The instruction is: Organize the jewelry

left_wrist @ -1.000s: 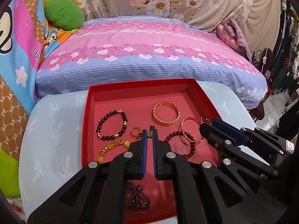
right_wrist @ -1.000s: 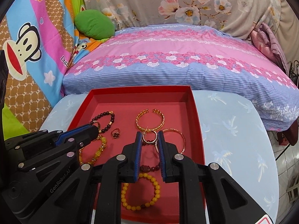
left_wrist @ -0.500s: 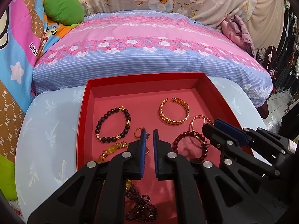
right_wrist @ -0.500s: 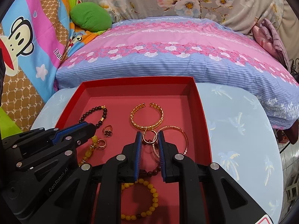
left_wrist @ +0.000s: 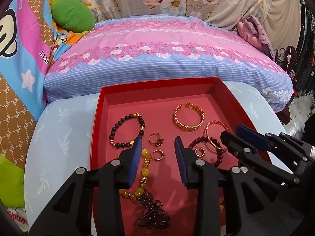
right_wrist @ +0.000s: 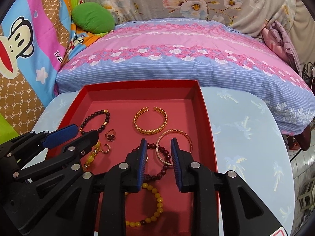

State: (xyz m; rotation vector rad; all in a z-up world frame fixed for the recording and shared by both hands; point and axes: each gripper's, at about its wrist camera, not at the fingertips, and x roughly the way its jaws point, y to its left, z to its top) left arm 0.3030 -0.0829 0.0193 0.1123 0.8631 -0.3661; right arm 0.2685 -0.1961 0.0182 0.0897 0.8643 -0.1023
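Observation:
A red tray [left_wrist: 98, 118] [right_wrist: 204, 118] holds the jewelry. My left gripper [left_wrist: 158, 153] hangs low over it with its jaws opening. A small gold hoop earring [left_wrist: 158, 155] lies free on the tray floor between them, and a flower ring [left_wrist: 156, 140] lies just beyond. My right gripper [right_wrist: 158, 147] is also opening, and its pads touch nothing. Under its gap lie a dark red bead bracelet [right_wrist: 163, 157] and the edge of a thin gold bangle [right_wrist: 174, 145]. A second hoop earring [left_wrist: 199, 151] rests by that bracelet.
Also in the tray are a gold cuff [left_wrist: 189, 120], a black bead bracelet [left_wrist: 127, 130], a yellow stone chain [left_wrist: 144, 171], a dark bead necklace [left_wrist: 153, 214] and a yellow bead bracelet [right_wrist: 155, 206]. The tray sits on a pale blue table [right_wrist: 246, 137], with a bed [right_wrist: 177, 45] behind.
Both pairs of jaws have parted. The small hoop that each gripper pinched at its tips now lies loose in the tray. Neither hand has shifted much.

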